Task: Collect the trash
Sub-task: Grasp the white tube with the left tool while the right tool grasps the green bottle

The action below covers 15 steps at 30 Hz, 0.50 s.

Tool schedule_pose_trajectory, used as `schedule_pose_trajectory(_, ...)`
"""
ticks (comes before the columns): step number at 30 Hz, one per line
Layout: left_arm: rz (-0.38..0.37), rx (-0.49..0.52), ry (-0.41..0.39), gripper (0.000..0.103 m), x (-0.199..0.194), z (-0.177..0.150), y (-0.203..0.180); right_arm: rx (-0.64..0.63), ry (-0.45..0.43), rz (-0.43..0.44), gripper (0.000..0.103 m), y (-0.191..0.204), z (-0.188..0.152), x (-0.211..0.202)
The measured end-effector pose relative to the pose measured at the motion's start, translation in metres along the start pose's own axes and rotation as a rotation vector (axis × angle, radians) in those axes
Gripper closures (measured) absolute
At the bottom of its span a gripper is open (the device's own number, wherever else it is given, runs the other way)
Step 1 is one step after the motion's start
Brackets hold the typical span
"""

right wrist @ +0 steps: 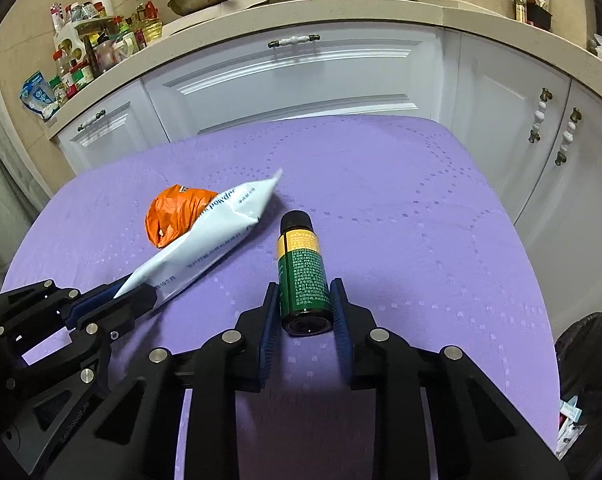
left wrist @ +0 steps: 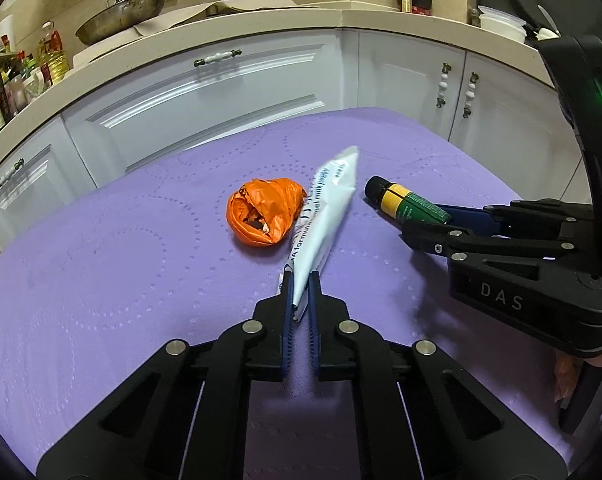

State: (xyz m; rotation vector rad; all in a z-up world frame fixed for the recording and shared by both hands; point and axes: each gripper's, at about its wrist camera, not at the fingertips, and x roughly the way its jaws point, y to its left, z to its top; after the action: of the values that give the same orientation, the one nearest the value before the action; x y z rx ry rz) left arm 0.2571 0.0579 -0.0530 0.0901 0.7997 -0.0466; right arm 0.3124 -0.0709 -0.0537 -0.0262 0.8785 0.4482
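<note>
Looking down both wrist cameras, I see the purple quilted tablecloth [left wrist: 101, 248] filling most of each view, with white kitchen cabinets [left wrist: 221, 92] curving behind it and a beige countertop [left wrist: 261, 26] above them carrying a steel frying pan [left wrist: 121, 12] and a crowd of bottles. At the lower right edge of the right wrist view I can make out a black-lined trash bin [right wrist: 589, 344] beside the table.

My left gripper [left wrist: 301, 284] has its blue pads pressed together on the near end of a long white plastic pouch with blue print [left wrist: 325, 216]; the pouch slants away and its far part lies against a crumpled orange plastic wrapper [left wrist: 265, 210] resting on the cloth.

My right gripper [right wrist: 304, 296] is clamped on a small dark bottle with a green and yellow label [right wrist: 301, 268], both fingers tight against its sides, black cap pointing away from me. I cannot tell whether the bottle is touching the cloth or is raised off it. It sits just right of the pouch.
</note>
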Motion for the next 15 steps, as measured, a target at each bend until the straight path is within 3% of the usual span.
schedule_pose_trajectory(15, 0.017, -0.023, -0.023, 0.100, -0.0050, -0.0013, 0.0078, 0.014, -0.013, -0.003, 0.077, -0.0005, -0.0018, -0.0024)
